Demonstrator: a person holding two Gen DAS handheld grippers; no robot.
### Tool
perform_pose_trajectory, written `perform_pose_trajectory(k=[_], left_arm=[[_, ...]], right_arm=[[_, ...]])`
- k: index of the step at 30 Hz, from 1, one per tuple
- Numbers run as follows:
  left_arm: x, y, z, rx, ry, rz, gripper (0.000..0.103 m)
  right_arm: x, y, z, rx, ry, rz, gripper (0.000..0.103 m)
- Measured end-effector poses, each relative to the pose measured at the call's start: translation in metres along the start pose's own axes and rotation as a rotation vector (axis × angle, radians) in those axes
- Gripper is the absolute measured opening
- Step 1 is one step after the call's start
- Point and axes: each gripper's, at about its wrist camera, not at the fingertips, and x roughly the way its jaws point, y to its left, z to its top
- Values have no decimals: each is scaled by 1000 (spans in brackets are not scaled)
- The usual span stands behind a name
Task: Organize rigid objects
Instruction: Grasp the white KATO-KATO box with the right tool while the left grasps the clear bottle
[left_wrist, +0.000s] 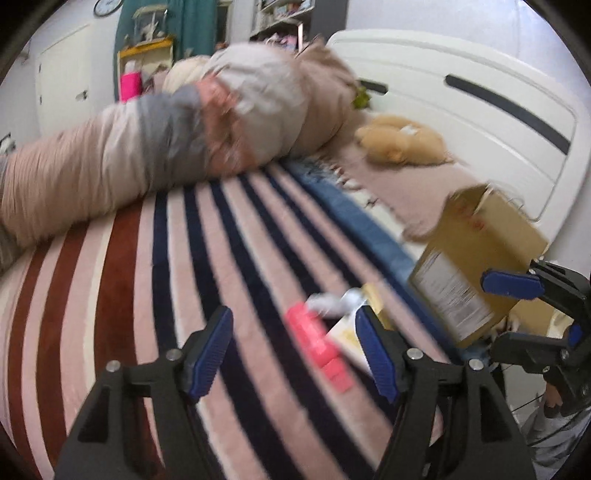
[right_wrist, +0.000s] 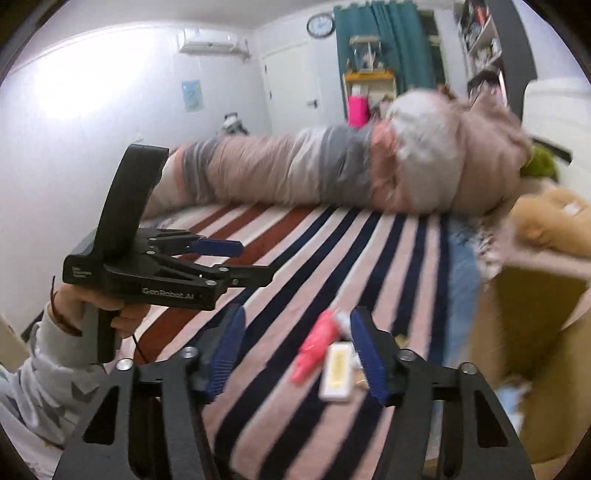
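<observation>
A pink tube-like object (left_wrist: 317, 345) (right_wrist: 316, 345) and a small white and yellow flat box (left_wrist: 347, 328) (right_wrist: 337, 369) lie side by side on the striped blanket (left_wrist: 129, 277). A crumpled white item (left_wrist: 328, 302) lies just beyond them. A tilted cardboard box (left_wrist: 476, 266) (right_wrist: 528, 314) stands at the bed's right side. My left gripper (left_wrist: 295, 354) (right_wrist: 247, 260) is open above the blanket, the pink object showing between its fingers, untouched. My right gripper (right_wrist: 295, 354) (left_wrist: 489, 310) is open too, hovering over the same two items, with the cardboard box to its right.
A long rolled duvet (left_wrist: 147, 147) (right_wrist: 295, 173) lies across the far side of the bed. A tan plush toy (left_wrist: 402, 142) rests on a pinkish cover by the white headboard (left_wrist: 480, 92). A person's hand and patterned sleeve (right_wrist: 48, 369) carry the left gripper.
</observation>
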Motion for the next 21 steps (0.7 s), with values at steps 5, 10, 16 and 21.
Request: perform_pose_trajectory(k=[5, 10, 16, 21], left_arm=[[34, 24, -29, -55, 47, -34, 65], [64, 31, -50, -114, 79, -77, 65], [86, 24, -57, -129, 105, -105, 65], [94, 13, -58, -123, 120, -152, 65]], right_arm=[[49, -3, -33, 62, 78, -23, 50], [89, -35, -67, 134, 179, -117, 50], [105, -60, -78, 190, 206, -93, 50], [122, -61, -80, 167, 251, -75, 32]])
